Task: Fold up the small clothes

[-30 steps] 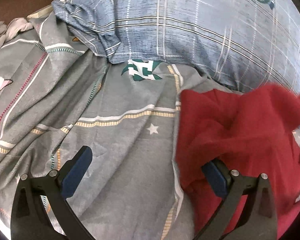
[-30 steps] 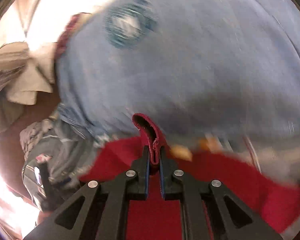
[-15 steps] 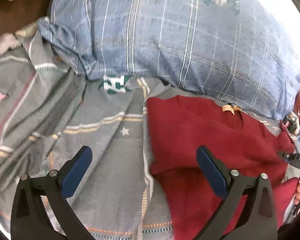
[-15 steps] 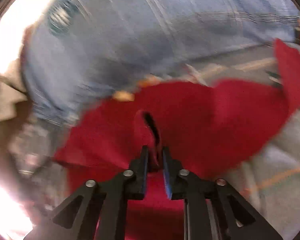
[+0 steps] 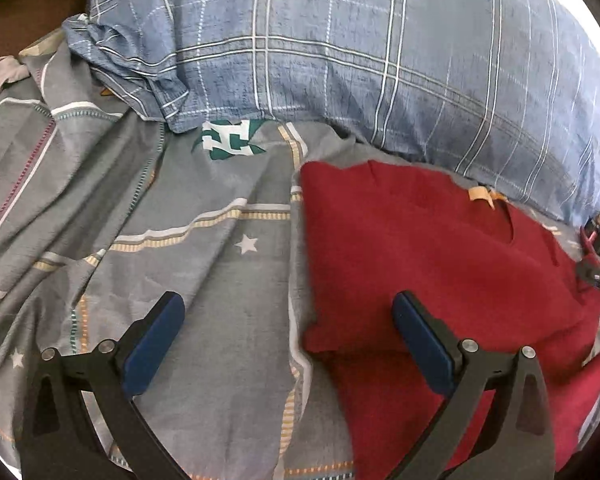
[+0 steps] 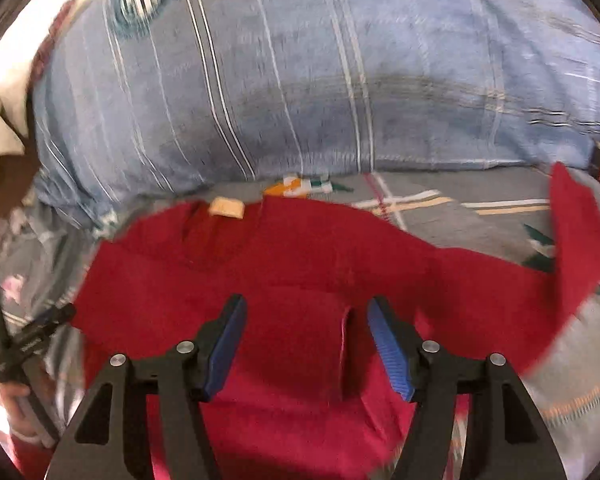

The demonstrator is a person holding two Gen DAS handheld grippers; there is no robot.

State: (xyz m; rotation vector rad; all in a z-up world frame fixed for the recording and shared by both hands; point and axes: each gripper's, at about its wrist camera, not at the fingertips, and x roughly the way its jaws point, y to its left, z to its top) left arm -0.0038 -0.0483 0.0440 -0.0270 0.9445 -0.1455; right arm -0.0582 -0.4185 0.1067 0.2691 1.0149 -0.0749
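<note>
Two views: we take the left wrist first, then the right.
Left view, garment: we see the red top (image 5: 440,264) lying on the grey patterned bedsheet (image 5: 204,248), filling the frame from 2 to 5 o'clock, its tan neck label (image 5: 482,194) near the blue plaid pillow (image 5: 360,60) at 12 o'clock.
Left view, tongs: our left gripper (image 5: 288,336) is spread wide and holds nothing; one pad sits over bare sheet at 7 o'clock, the other over the top's left edge at 5 o'clock.
Left view, pose: we hover low, pointing toward the pillow, straddling the garment's side edge.
Left view, doing it well: we judge the next grab should take that left edge cleanly, both layers, without pinching the sheet underneath.
Right view, garment: the red top (image 6: 300,264) spreads across the middle, blurred; one sleeve (image 6: 576,240) sticks up at 3 o'clock, and a small raised ridge of cloth (image 6: 345,344) stands between our pads.
Right view, tongs: our right gripper (image 6: 306,340) is parted, with the ridge in the gap but not clamped.
Right view, pose: we aim over the chest toward the pillow (image 6: 320,80) at 12 o'clock.
Right view, doing it well: we reckon the loose sleeve wants laying flat before any fold, or it will bunch inside.
</note>
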